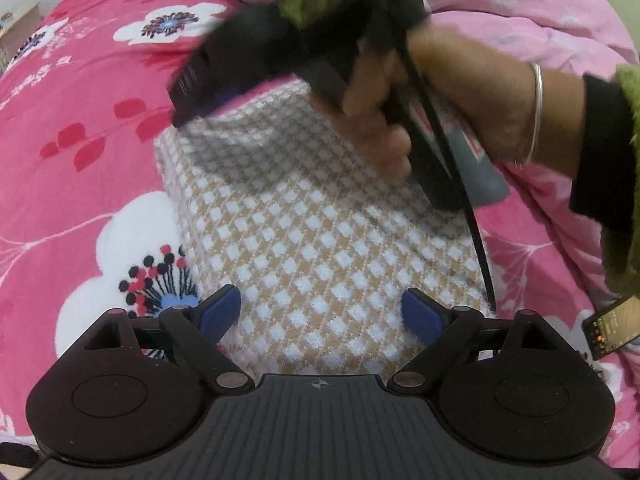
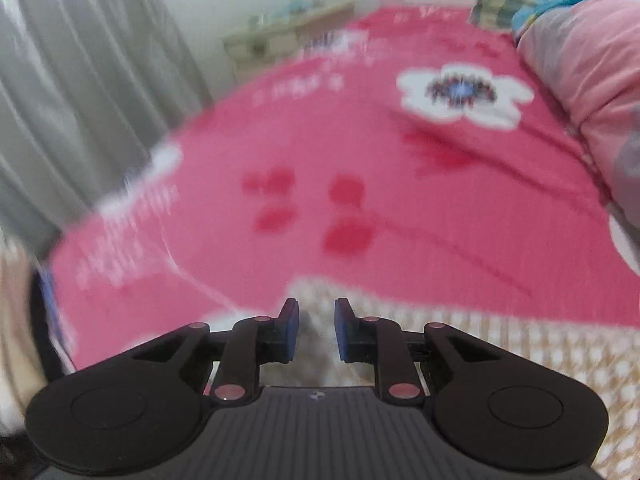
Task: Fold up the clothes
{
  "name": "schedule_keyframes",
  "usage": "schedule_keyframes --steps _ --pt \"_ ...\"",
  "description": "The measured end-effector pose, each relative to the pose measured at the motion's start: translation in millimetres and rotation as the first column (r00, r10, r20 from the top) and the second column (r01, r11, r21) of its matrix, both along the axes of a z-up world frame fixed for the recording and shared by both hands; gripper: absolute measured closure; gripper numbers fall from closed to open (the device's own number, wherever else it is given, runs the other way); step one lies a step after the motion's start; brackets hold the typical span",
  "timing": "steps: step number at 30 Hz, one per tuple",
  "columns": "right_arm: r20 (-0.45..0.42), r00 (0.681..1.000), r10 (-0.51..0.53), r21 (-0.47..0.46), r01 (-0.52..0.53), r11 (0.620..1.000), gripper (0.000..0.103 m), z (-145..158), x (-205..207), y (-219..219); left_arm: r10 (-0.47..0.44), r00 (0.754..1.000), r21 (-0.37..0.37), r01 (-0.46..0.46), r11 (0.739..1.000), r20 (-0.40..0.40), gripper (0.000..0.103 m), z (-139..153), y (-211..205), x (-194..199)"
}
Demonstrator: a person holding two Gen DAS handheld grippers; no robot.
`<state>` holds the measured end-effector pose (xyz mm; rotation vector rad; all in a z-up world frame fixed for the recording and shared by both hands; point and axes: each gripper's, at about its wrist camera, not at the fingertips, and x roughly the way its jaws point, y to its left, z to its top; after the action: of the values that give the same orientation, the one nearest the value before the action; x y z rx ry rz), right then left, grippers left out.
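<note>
Jaws of the left gripper [image 1: 321, 312] stand apart above the folded checked cloth [image 1: 320, 240]; right gripper [image 2: 316, 330] jaws nearly together, nothing visibly clamped. Fold appears complete; next, probably setting it aside.

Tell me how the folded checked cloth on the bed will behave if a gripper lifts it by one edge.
The checked cloth looks like soft knit folded in layers, so it would probably droop and unfold. It seems light. On the plush bedspread, pushing it would likely bunch it rather than slide it.
</note>
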<state>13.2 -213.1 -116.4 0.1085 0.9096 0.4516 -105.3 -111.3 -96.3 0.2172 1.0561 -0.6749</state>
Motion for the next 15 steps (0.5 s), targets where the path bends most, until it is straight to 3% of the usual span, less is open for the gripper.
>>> schedule_keyframes --steps 2,6,8,12,15 --pt "0.005 1.000 0.012 0.006 -0.012 1.000 0.082 1 0 3 0.008 1.000 0.006 -0.008 1.000 -0.003 0.013 1 -1 -1" --pt "0.022 0.997 0.070 -0.093 -0.067 0.993 0.083 -30 -13 18 0.019 1.000 0.016 -0.019 1.000 -0.010 0.013 3 -1 -1" --pt "0.006 0.999 0.037 -0.049 -0.037 0.998 0.084 -19 -9 8 0.019 1.000 0.023 -0.019 1.000 -0.004 0.013 3 -2 -2" --pt "0.086 0.993 -0.076 -0.018 0.078 0.997 0.083 18 -20 -28 0.022 1.000 0.038 -0.022 0.999 0.005 0.013 5 -4 -3" --pt "0.173 0.971 -0.168 -0.095 0.186 0.978 0.083 37 -35 -59 0.026 1.000 0.046 -0.026 0.999 0.003 0.013 6 -5 -4"
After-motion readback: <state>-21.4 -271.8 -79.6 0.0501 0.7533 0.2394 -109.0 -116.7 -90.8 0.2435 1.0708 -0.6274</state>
